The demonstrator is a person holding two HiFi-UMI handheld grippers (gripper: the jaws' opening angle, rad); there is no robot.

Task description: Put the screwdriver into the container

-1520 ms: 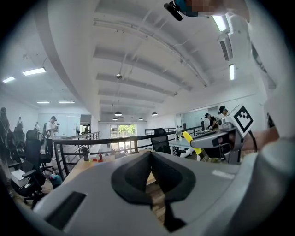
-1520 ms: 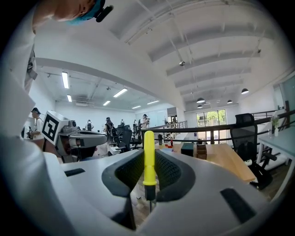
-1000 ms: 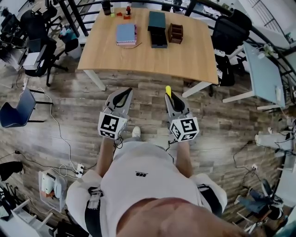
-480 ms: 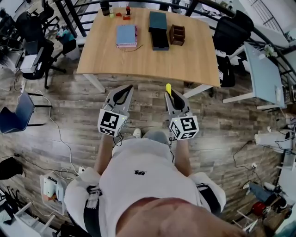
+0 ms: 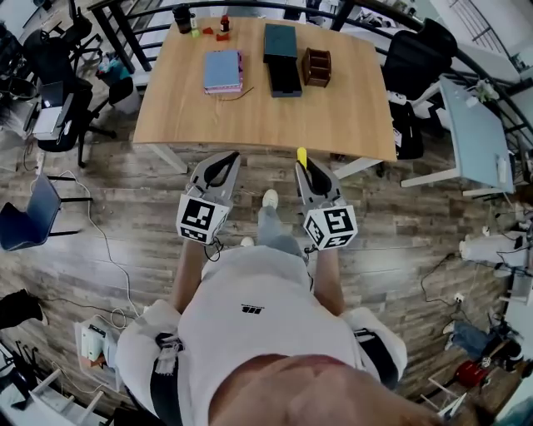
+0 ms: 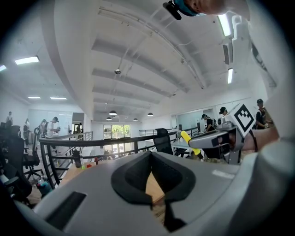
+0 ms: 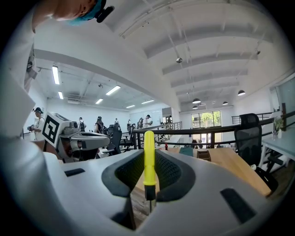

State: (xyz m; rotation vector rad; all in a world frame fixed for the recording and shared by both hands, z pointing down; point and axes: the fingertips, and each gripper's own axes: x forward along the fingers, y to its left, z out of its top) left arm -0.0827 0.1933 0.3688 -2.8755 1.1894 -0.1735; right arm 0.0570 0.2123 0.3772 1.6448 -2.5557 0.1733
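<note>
My right gripper (image 5: 308,169) is shut on a screwdriver (image 7: 149,159) with a yellow handle (image 5: 302,156); the handle sticks up past the jaws and the dark shaft points back toward me. The left gripper (image 5: 223,164) is held level with it, shut, with nothing between its jaws (image 6: 150,155). Both hang over the wooden floor just short of the table's near edge. The container, a brown wooden organizer (image 5: 316,66), stands at the far middle-right of the wooden table (image 5: 258,116); in the right gripper view the organizer (image 7: 203,155) is small and far ahead.
On the table lie a dark box (image 5: 281,48), a blue notebook (image 5: 223,71) and small bottles (image 5: 202,21) at the far left corner. Black office chairs (image 5: 416,54) stand right and left of the table. Cables and a power strip lie on the floor at the left.
The person has stepped toward the table, one foot now forward between the grippers. Both grippers keep their pose, and the screwdriver stays in the right one.
</note>
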